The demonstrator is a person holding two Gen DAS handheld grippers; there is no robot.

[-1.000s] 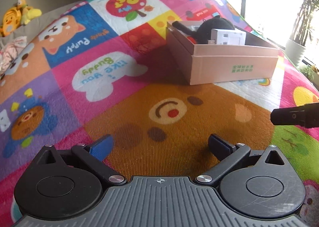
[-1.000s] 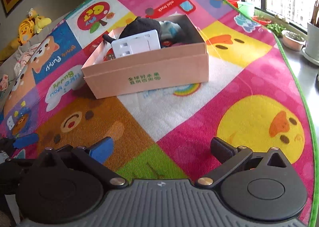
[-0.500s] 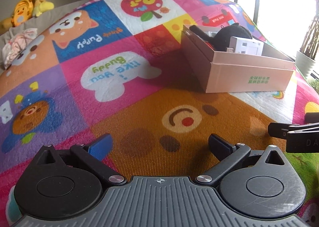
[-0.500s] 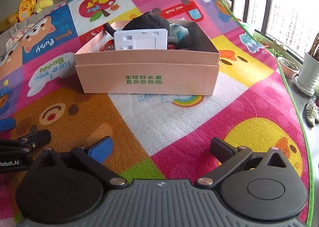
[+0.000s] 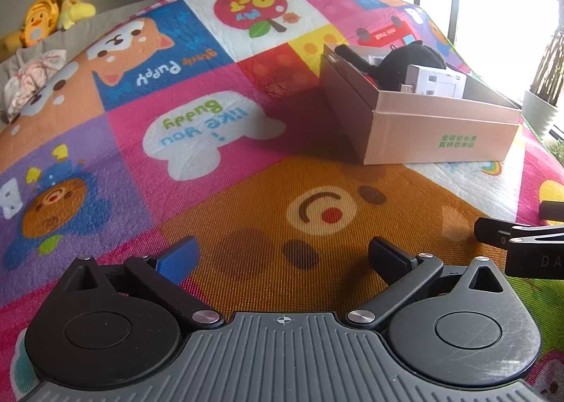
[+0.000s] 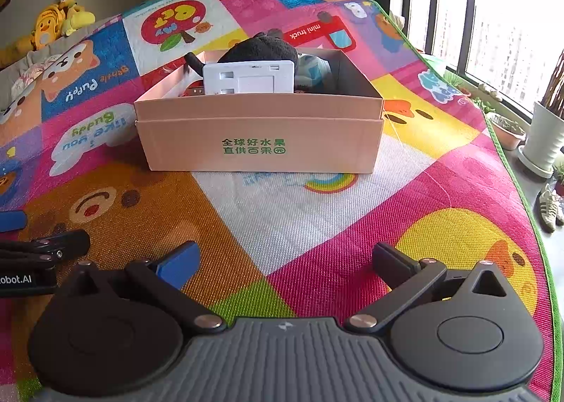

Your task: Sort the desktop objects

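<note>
Right wrist view: the pink box sits at twelve o'clock on the play mat, holding a white socket plate and black plush. Right gripper and left gripper both gape wide, empty.

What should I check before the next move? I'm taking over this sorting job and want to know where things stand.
1. Left gripper open and holding nothing: ok.
2. Right gripper open and holding nothing: ok.
3. Pink box sits flat on the play mat, open top: ok.
4. White socket panel inside the box, leaning upright at its front wall: ok.
5. Black plush inside the box behind the panel: ok.
6. Loose objects left on the mat to sort: none in either view, but what lies outside them, cannot tell.
</note>
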